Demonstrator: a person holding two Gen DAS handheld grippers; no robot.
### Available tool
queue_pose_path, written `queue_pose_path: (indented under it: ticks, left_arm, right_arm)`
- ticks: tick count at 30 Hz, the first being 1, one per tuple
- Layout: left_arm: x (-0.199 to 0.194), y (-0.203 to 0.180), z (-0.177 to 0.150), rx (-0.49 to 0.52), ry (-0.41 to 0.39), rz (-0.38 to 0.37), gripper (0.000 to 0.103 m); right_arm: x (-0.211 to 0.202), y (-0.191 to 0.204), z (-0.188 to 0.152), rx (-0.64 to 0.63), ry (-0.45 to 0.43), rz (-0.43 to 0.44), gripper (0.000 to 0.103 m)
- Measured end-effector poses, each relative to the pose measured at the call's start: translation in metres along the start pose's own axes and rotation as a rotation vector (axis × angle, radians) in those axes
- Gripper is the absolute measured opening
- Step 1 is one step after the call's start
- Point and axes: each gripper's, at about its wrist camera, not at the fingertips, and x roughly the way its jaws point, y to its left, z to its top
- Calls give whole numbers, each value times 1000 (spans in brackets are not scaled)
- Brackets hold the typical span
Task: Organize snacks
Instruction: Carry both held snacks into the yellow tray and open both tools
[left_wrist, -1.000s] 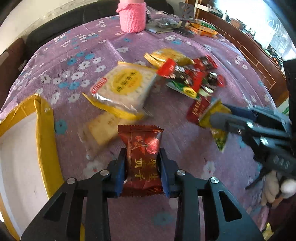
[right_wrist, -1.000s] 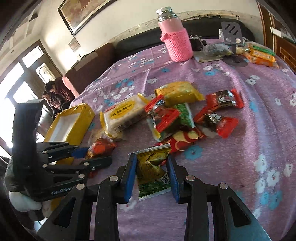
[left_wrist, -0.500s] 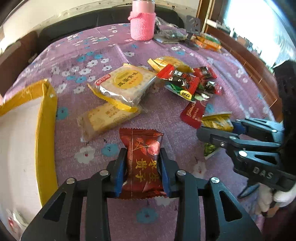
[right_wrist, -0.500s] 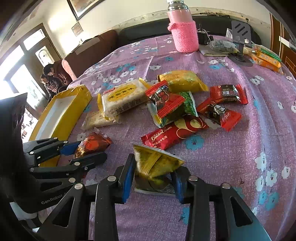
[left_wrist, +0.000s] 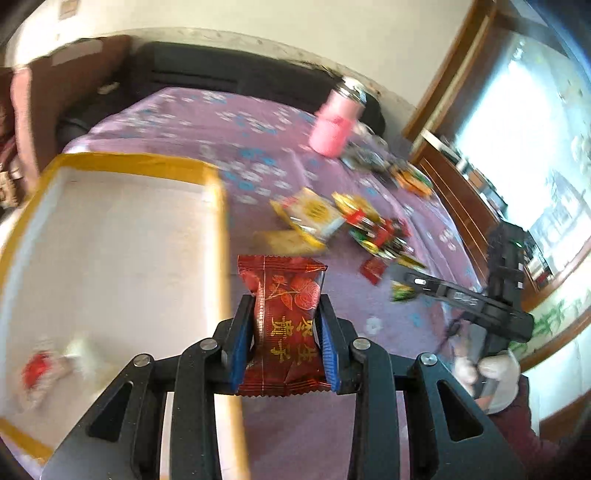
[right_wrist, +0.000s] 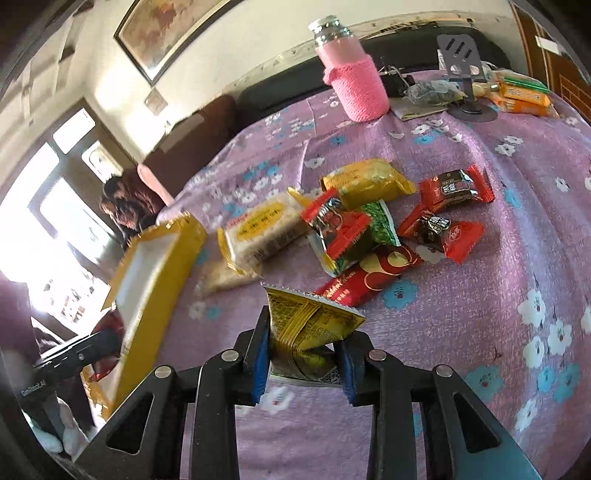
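My left gripper (left_wrist: 284, 332) is shut on a dark red snack packet (left_wrist: 286, 295) with gold characters, held upright just right of the right rim of the yellow box (left_wrist: 221, 229). The box's white inside holds a small red-and-white wrapped sweet (left_wrist: 37, 369). My right gripper (right_wrist: 303, 354) has its jaws closing on a crumpled gold packet (right_wrist: 306, 321), pads pressing it, above the purple flowered cloth (right_wrist: 498, 258). In the right wrist view the yellow box (right_wrist: 162, 280) stands at the left, and the left gripper (right_wrist: 74, 350) shows partly behind it.
A pile of snacks (right_wrist: 351, 229) lies mid-table: a cracker pack, red and green packets, a gold bag. A pink sleeved bottle (right_wrist: 354, 85), a phone stand (right_wrist: 465, 74) and orange packs (right_wrist: 524, 96) stand at the back. A person (right_wrist: 122, 210) sits by the window.
My left gripper has swung left and up with the red packet, so the yellow box now fills the left of its view. The right gripper has lifted and squeezed the gold packet.
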Motion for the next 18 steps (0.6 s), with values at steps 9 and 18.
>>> queue_pose_path:
  ticks: [9, 18]
  left_arm:
    - [-38, 96, 8, -88, -32, 189, 31]
    - [-6, 152, 16, -92, 51, 278, 31]
  right_arm:
    - [-15, 89, -2, -75, 56, 160, 31]
    - [49, 222, -29, -253, 225, 231, 31]
